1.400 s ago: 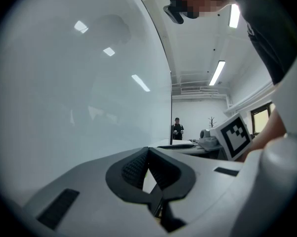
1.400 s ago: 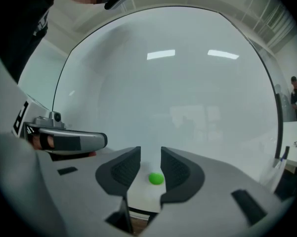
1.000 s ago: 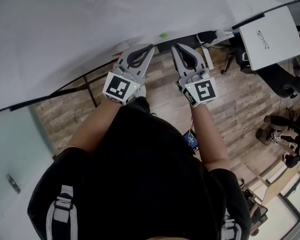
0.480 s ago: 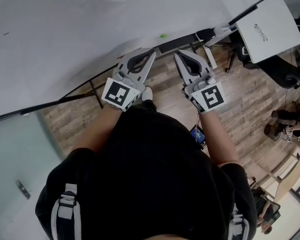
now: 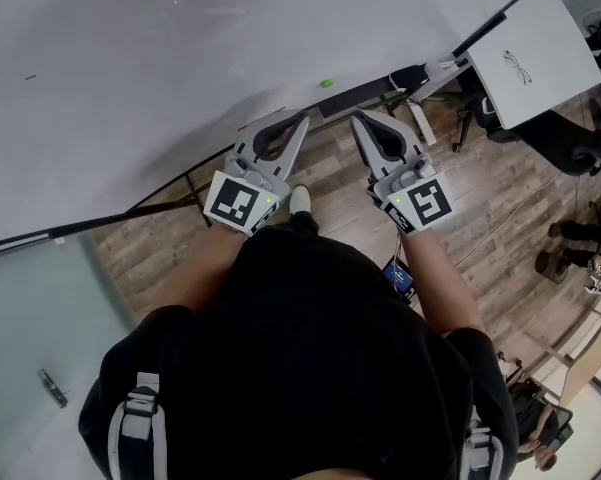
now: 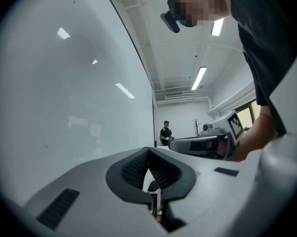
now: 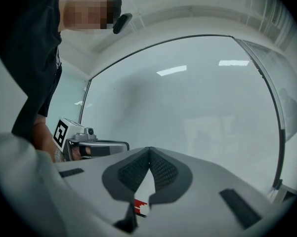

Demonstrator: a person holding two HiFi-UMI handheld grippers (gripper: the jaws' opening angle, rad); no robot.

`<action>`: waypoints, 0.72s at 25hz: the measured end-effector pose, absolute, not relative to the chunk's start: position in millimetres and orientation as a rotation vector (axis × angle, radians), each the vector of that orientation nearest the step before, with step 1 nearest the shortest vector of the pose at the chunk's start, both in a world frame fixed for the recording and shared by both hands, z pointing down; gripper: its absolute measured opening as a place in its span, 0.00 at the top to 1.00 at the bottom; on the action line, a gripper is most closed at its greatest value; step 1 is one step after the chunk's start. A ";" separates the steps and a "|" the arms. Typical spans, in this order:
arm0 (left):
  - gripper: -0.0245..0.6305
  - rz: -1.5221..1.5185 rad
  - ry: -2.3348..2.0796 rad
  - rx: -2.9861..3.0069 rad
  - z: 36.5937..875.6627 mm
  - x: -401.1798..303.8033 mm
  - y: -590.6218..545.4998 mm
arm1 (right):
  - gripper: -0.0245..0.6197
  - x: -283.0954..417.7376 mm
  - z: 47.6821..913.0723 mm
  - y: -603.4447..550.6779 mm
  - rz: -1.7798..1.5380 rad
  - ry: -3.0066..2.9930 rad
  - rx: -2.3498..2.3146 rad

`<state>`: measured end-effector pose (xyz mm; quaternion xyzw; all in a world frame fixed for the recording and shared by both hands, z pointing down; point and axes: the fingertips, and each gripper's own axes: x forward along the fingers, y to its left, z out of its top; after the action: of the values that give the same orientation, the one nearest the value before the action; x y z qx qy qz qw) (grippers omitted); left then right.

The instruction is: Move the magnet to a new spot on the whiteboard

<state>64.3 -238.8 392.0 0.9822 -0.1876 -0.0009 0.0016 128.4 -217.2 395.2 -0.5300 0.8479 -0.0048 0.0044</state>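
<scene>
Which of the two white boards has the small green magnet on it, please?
The large whiteboard filling the upper left: the green magnet sits near its lower edge. The smaller board at the right bears only a dark scribble.

The head view looks steeply down. Both gripper views look level, close beside the glossy white whiteboard, shared by all three.

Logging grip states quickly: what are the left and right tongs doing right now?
Left tongs: closed, holding nothing.
Right tongs: closed, holding nothing.
</scene>
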 end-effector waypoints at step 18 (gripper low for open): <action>0.96 -0.004 -0.571 3.088 390.2 64.6 -236.9 | 0.96 126.0 388.9 -219.6 -0.022 2.651 -1.672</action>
<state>64.6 -236.9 390.2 0.9833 -0.1818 -0.0013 0.0008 126.0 -219.6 388.9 -0.5334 0.8458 -0.0069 0.0036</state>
